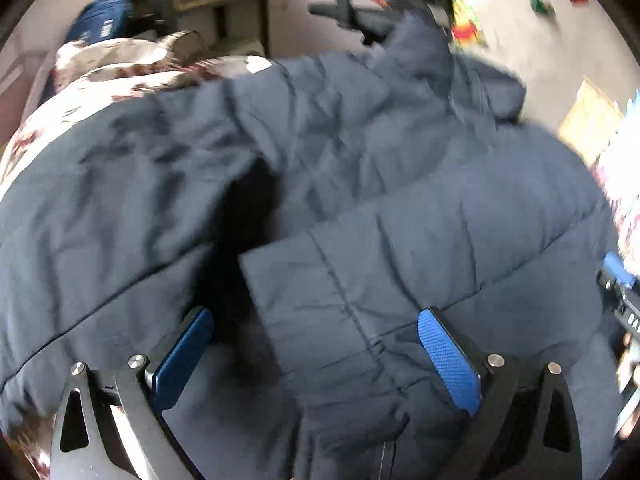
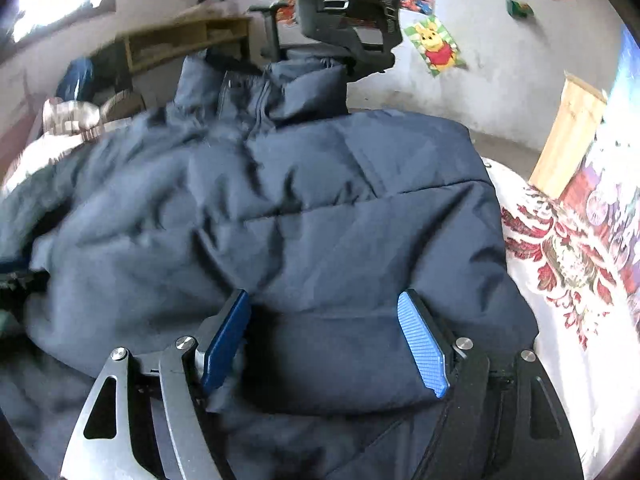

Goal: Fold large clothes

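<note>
The left gripper (image 1: pixel 316 360) and right gripper (image 2: pixel 324 344), fingers released, hover over the navy puffer jacket (image 2: pixel 320 220) on the floral bedspread (image 2: pixel 568 280); best pinch the folded sleeve's (image 1: pixel 360 292) edge squarely

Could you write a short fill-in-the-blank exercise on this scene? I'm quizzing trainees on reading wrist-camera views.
1. The garment being folded is a dark navy padded ____.
2. It lies on a bedcover printed with a red ____ pattern.
3. Behind its collar stands a black office ____.
4. The right gripper has its fingers ____.

Missing words: jacket; floral; chair; open
</note>
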The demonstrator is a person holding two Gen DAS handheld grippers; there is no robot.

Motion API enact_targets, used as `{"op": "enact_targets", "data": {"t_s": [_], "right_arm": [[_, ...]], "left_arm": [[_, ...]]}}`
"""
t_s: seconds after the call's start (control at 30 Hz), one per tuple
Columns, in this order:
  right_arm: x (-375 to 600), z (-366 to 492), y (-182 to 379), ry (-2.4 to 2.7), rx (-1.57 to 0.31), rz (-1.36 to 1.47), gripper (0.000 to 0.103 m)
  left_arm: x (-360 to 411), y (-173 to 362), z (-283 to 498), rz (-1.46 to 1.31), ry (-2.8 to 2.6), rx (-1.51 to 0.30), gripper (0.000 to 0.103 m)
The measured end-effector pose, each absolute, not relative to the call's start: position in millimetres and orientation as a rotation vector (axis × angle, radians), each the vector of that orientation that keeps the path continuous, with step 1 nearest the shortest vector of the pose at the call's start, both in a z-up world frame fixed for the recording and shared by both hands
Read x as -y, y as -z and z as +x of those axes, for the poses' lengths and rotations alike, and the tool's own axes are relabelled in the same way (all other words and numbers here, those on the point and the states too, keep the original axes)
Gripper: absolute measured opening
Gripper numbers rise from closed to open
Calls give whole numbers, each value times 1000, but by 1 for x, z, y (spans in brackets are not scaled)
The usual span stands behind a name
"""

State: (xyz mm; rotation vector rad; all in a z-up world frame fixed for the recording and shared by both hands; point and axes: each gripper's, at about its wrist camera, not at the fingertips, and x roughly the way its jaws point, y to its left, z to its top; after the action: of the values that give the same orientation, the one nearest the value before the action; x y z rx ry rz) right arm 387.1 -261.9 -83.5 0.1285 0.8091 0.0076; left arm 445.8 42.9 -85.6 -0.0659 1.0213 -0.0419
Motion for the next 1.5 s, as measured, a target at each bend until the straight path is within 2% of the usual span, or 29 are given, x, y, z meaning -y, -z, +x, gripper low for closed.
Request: {"op": "enact_targets", "data": {"t_s": [0.03, 0.13, 0.37, 0.7, 0.8, 1.0, 1.33, 1.5], "right_arm": [[258, 384, 73, -31, -783, 159, 81], [226, 378, 58, -103, -725, 179, 87], [127, 385, 51, -314, -739, 50, 87], [82, 393, 54, -324, -762, -94, 87], [81, 401, 71, -289, -824, -119, 87], [73, 398, 84, -275, -803, -160, 93], [75, 396, 88, -278, -789, -151, 94], [77, 394, 89, -272, -781, -159, 95]], "left_arm": [[-51, 78, 440, -99, 27, -1004, 103], [-82, 53, 424, -137, -68, -951, 103], [-172, 12, 376, -178, -345, -867, 103], [-288, 27, 308, -345, -614, -913, 103], [-289, 29, 301, -333, -595, -885, 103], [-262, 27, 300, -155, -641, -901, 103], [-277, 45, 287, -397, -604, -940, 103], [-281, 48, 291, -494, -561, -877, 102]]}}
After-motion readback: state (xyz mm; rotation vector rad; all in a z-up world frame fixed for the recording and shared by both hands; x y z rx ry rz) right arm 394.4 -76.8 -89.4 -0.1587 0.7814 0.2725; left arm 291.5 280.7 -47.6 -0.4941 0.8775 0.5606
